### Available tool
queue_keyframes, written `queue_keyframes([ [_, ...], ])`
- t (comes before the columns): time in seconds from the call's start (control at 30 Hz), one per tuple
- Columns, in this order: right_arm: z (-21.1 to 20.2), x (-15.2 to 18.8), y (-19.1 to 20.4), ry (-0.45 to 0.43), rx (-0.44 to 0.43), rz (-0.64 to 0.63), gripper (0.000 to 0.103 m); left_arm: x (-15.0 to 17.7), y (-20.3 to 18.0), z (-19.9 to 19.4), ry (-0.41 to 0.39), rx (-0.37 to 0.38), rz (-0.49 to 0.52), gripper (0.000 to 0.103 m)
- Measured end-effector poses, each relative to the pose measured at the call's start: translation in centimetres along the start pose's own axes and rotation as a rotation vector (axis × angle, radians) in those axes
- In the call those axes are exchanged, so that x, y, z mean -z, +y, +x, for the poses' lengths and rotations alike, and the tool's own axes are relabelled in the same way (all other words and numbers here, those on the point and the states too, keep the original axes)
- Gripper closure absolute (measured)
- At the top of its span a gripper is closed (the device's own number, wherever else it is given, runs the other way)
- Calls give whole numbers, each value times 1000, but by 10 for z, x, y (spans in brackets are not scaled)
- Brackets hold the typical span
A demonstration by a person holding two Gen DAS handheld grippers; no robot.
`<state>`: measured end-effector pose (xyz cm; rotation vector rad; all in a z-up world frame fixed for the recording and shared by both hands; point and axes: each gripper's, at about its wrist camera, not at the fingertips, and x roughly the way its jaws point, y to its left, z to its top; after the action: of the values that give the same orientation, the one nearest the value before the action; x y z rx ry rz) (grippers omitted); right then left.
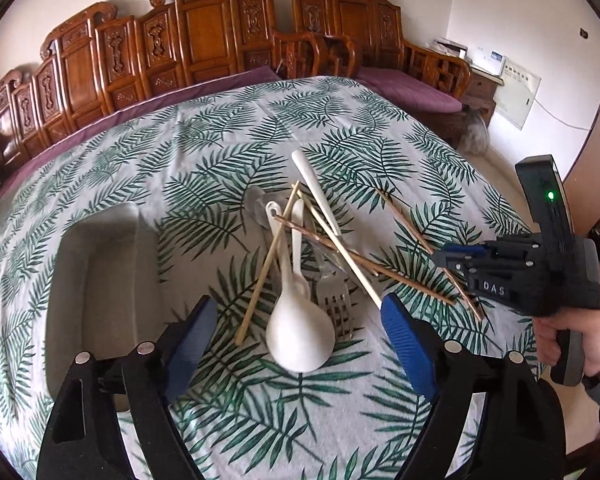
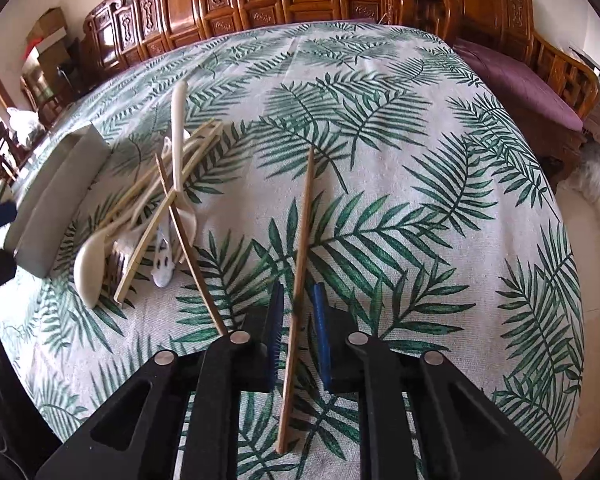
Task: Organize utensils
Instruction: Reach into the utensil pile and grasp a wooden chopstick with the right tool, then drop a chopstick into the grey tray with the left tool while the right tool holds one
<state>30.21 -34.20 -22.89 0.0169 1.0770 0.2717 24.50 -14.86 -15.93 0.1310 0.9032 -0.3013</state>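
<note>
Jaws: right gripper (image 2: 296, 320) clamps one brown chopstick (image 2: 300, 264); left gripper (image 1: 300, 320) spread wide over white spoon (image 1: 300, 336). Tray (image 1: 100, 280), frame left, empty; pile unsorted.

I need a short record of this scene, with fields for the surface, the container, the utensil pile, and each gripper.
surface: table with leaf-print cloth
container: grey tray, left of the pile, nothing seen inside
pile: white spoon, slotted metal utensil, chopsticks crossed on top
left gripper: open, above the white spoon
right gripper: jaws narrow around a brown chopstick; contact unclear
</note>
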Motion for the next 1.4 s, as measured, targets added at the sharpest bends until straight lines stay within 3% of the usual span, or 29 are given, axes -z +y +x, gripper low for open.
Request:
queue_keyframes([
  [0.17,0,0,-5,11,-9,2,91,-15,-10,21,27,32,-11,31],
  [0.27,0,1,-5,13,2,-3,97,-20,-11,34,54,50,-29,39],
  [0.47,-1,1,-4,21,16,-11,97,-27,-10,62,113,100,-76,54],
  [0.57,-5,-1,-8,9,11,5,97,-30,-10,72,140,126,-93,67],
  [0.63,-9,-2,-11,-5,12,12,97,-32,-13,77,153,147,-95,69],
  [0.93,-11,-1,-21,-4,-3,48,97,-36,-28,101,225,103,-65,81],
  [1.2,-11,-3,-17,-7,-15,45,97,-36,-29,110,255,54,-59,99],
  [1.4,-14,-4,-14,-13,-18,38,97,-36,-22,98,220,54,-80,99],
])
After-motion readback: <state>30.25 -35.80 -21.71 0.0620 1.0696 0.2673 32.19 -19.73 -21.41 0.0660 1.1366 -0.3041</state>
